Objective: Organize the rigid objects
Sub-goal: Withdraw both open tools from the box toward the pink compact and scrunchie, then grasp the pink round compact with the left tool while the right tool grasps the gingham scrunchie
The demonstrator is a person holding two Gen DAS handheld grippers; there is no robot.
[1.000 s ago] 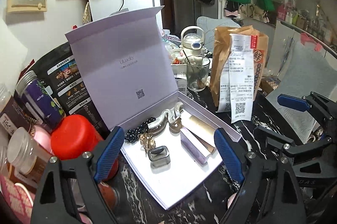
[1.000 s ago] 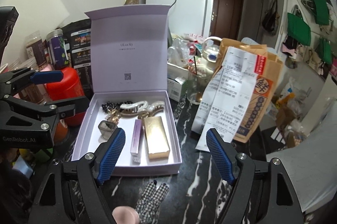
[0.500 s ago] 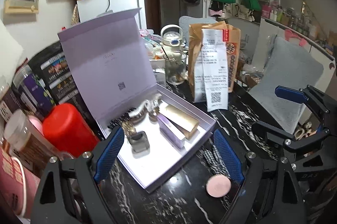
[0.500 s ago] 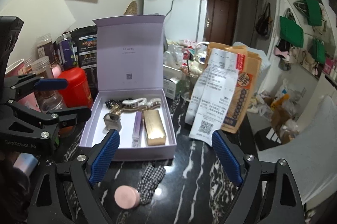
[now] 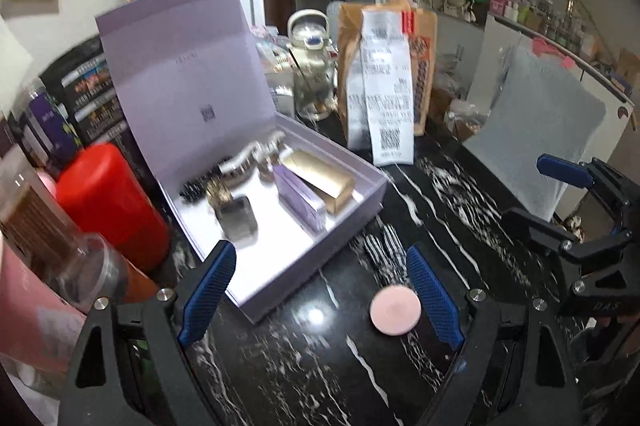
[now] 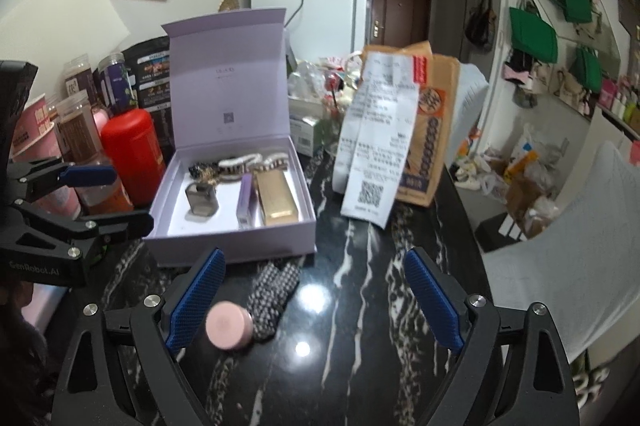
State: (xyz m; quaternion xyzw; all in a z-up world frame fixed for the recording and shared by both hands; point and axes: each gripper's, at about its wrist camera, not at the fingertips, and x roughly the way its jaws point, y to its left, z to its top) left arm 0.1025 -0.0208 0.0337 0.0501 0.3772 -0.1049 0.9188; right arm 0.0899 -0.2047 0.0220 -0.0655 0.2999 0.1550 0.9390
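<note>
Left gripper is hanging wide w/ nothing between its pads, the open lilac box sitting at its 11 o'clock w/ gold case, purple tube & grey bottle lying inside. Pink round compact is resting on the black marble tabletop at 6 o'clock of the box, touching the checkered hair clip at its 2 o'clock. Right gripper is standing wide too, empty, compact just beside its left pad.

Lilac box, gold case, pink jar (checked black-and-white cloth), black marble table.
</note>
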